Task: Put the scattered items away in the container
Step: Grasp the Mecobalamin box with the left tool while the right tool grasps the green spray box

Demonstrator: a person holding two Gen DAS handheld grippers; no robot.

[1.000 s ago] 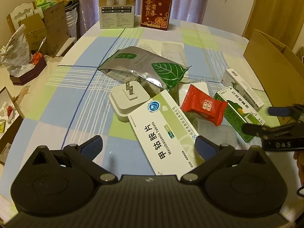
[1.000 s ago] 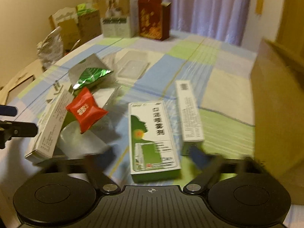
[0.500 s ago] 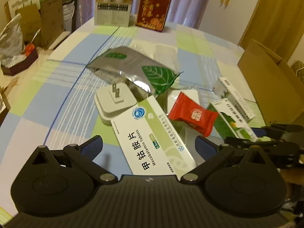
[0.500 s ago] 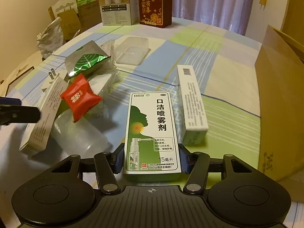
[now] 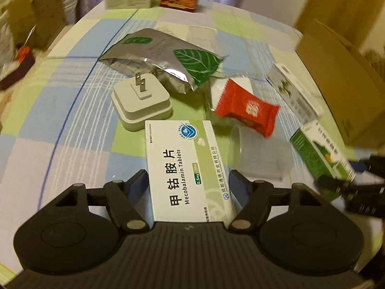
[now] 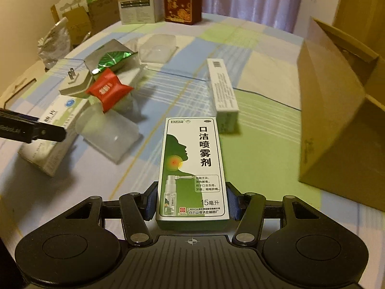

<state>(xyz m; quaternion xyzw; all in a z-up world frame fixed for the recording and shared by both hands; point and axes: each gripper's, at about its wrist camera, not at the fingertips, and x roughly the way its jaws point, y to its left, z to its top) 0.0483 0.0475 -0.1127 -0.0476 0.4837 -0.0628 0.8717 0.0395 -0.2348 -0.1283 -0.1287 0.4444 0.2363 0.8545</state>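
The green spray box sits pinched by its near end between the pads of the right gripper, apparently raised off the checked tablecloth, its long side pointing away from the camera; held by the short end like this, it can be swung right toward the cardboard box that stands open at the table's right edge. The left gripper has its blue pads against both long sides of the white tablet box; whether it grips firmly or only touches is hard to judge, since that view is smeared. Beyond it lie the white plug adapter, the foil leaf pouch and the red sweet packet. Only the right view shows the container's open mouth and the narrow white carton near it; only the left view shows the tablet box's printed face.
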